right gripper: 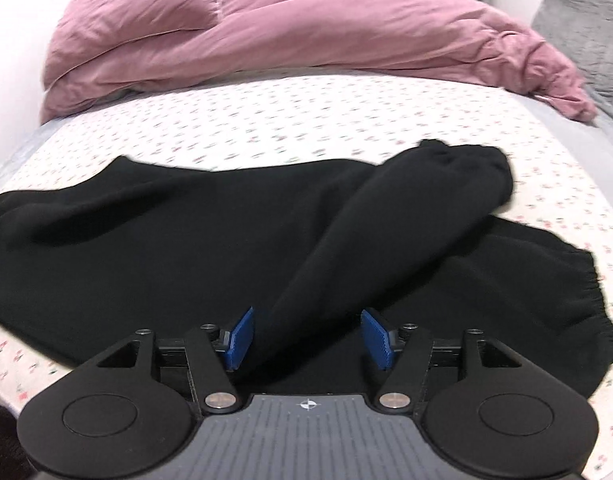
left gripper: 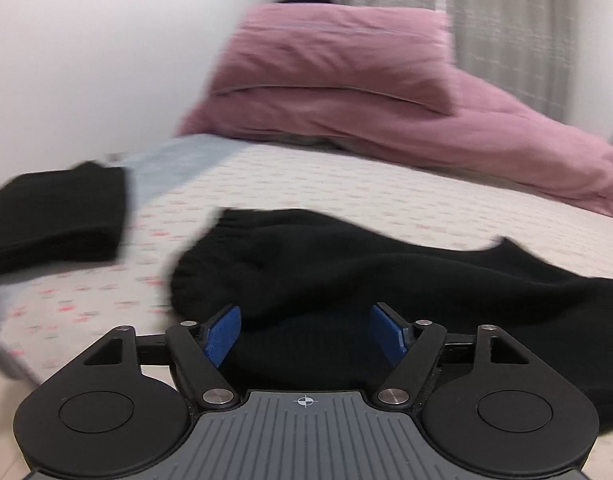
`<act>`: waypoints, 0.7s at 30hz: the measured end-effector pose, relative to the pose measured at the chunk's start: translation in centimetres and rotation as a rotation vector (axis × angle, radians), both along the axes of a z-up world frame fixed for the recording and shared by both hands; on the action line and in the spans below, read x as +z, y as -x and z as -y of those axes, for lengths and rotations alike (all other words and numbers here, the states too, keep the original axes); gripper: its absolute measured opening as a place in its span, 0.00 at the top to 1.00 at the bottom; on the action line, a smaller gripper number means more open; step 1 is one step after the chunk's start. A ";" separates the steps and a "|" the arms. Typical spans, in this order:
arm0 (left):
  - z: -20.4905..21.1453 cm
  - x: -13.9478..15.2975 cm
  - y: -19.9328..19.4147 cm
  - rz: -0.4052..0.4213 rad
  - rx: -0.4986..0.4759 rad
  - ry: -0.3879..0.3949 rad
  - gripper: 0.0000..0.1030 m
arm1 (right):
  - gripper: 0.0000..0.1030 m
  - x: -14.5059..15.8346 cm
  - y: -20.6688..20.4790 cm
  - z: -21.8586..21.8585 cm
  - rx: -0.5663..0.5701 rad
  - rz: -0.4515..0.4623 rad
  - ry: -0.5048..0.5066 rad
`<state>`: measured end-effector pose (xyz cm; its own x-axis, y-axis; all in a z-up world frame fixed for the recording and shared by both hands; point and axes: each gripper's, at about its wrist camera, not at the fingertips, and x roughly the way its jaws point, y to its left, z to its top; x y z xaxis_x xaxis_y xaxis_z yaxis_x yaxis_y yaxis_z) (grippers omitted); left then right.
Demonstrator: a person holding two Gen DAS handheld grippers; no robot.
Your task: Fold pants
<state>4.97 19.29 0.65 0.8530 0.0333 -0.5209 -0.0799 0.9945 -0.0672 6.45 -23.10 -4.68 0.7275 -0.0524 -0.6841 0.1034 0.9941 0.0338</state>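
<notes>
Black pants (right gripper: 186, 232) lie crumpled across the floral bed sheet (right gripper: 306, 112), one leg (right gripper: 386, 216) thrown diagonally over the rest with its cuff at the far right. In the left wrist view the pants (left gripper: 346, 272) spread from the middle to the right. My left gripper (left gripper: 305, 330) is open, its blue pads on either side of a fold of black cloth at the near edge. My right gripper (right gripper: 306, 334) is open, its pads on either side of the near end of the diagonal leg.
A folded black garment (left gripper: 54, 220) lies on the sheet to the left. A pink duvet (right gripper: 306, 28) and pillow (left gripper: 334, 52) are heaped at the far side of the bed. A grey pillow (right gripper: 586, 20) sits far right. White wall on the left.
</notes>
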 end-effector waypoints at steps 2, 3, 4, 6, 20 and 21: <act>1.9 0.4 -0.7 -0.014 -0.094 0.040 0.24 | 0.35 0.5 0.3 0.3 -0.009 0.016 0.012; 2.9 0.5 -1.1 -0.023 -0.140 0.055 0.22 | 0.34 0.6 0.3 0.4 -0.012 0.021 0.021; 4.1 0.6 -1.7 -0.035 -0.191 0.072 0.21 | 0.33 0.8 0.3 0.6 -0.016 0.026 0.031; 6.4 0.8 -2.7 -0.072 -0.293 0.113 0.19 | 0.31 1.0 0.0 1.1 -0.023 0.033 0.040; 21.2 -1.4 -6.2 -0.178 -0.796 0.242 0.18 | 0.34 1.9 -6.3 5.7 -0.040 0.067 -0.060; 21.6 -1.7 -6.4 -0.184 -0.816 0.262 0.18 | 0.34 1.6 -6.9 5.9 -0.039 0.065 -0.079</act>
